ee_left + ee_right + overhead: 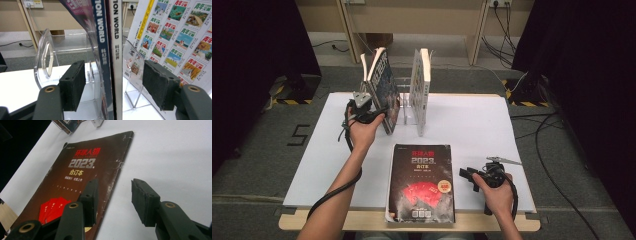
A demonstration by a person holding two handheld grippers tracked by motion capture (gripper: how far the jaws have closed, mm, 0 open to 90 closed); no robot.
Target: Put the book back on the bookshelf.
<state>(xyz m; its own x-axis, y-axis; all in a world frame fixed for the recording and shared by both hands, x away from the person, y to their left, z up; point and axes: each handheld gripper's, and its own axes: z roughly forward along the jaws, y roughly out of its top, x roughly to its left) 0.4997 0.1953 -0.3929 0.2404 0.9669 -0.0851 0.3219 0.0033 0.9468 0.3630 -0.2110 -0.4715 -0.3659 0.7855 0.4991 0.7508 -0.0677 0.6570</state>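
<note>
High view, upper left: left gripper [371, 111] gapes around standing magazines [383, 92]; right gripper [468, 174], wide, beside dark book's [422, 180] edge, bare table [482, 125] above.

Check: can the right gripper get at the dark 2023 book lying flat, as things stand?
Probably yes. The right gripper hovers open beside the book's right edge; bare table lies between, nothing blocks it. Flat on the table, its edge may be hard to pinch.

Your left gripper [371, 111] is raised at the end of an outstretched forearm, jaws parted wide. Your right gripper [468, 176] sits low near the table edge, jaws open, pointing leftward.
</note>
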